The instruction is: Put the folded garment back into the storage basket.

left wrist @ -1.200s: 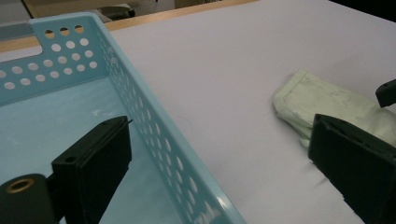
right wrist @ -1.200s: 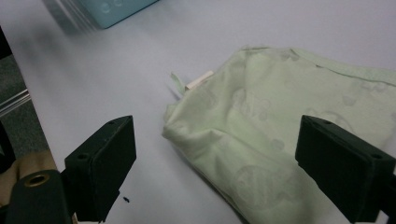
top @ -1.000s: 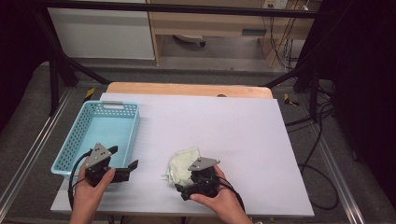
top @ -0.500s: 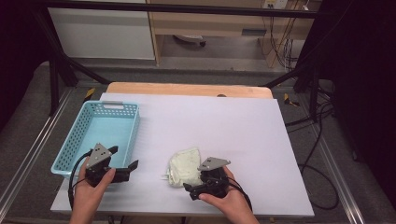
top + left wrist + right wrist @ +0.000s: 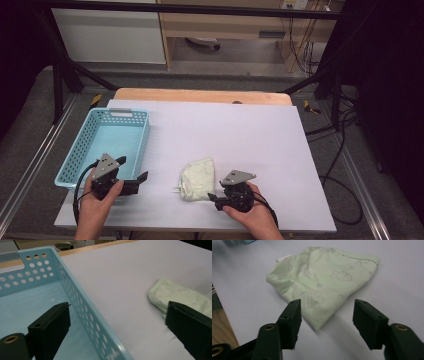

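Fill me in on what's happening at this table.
A person works a hand-held gripper in each hand. The right hand-held gripper points at a folded pale green cloth lying on the white table; its jaws have just been closing but grip nothing, the cloth's corner lying just ahead of them. The left hand-held gripper hangs open at the near corner of the light blue basket.

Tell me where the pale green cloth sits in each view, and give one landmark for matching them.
High view: the cloth lies low and centre on the table, just left of the right gripper.
Left gripper view: at the right edge, partly behind the right-hand jaw.
Right gripper view: upper centre, its near corner between the jaws.
Shared landmark: the blue basket, also in the left gripper view.
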A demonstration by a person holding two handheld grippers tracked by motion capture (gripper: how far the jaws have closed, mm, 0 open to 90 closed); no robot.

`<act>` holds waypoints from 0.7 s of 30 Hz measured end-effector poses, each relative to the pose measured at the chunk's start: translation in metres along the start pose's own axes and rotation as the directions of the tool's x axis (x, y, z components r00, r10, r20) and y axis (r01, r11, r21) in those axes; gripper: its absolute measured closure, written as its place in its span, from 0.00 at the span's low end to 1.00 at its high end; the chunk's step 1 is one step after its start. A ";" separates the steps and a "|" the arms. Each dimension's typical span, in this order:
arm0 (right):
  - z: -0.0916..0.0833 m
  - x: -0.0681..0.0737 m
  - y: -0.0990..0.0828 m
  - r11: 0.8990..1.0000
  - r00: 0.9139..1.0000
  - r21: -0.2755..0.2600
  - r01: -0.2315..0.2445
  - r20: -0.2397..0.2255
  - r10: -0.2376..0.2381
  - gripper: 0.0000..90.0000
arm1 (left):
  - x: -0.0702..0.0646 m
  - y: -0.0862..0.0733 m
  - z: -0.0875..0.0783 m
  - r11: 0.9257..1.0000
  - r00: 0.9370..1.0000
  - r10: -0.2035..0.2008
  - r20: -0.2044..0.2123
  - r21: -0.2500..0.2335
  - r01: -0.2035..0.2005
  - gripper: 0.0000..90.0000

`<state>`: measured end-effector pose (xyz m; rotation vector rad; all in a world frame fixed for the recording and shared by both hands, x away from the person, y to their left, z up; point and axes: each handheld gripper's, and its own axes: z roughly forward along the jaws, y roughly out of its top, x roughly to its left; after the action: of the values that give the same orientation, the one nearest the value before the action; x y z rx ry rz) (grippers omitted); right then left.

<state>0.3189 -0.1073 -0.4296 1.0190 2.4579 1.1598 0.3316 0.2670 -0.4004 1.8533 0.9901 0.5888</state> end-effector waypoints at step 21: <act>0.002 -0.007 -0.016 0.999 0.999 0.042 -0.017 -0.042 0.018 0.76 | -0.002 0.001 0.001 1.000 1.000 0.005 0.004 -0.001 -0.005 0.07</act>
<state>0.3169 -0.1181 -0.4437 1.0397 2.5209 1.1525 0.3312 0.2648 -0.4001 1.8561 0.9827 0.5882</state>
